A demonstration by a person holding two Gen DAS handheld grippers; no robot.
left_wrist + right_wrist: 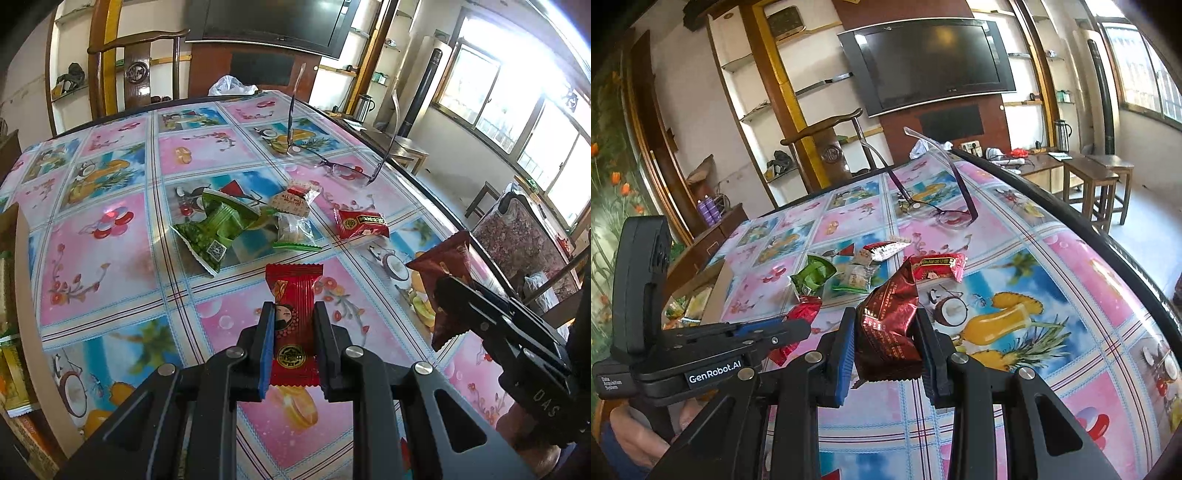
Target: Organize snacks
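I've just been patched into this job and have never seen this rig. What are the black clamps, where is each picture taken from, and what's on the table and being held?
There is no robot arm: a person holds a two-finger gripper in each hand, each with a fisheye camera looking along its fingers.

In the left wrist view, the left gripper is shut on a bright red candy packet. In the right wrist view, the right gripper is shut on a dark red foil packet. Each gripper also shows at the edge of the other's view.

On the table, covered with a pink and blue fruit-print cloth, lie a green snack bag, a few clear-wrapped sweets, another red packet and a pair of glasses.
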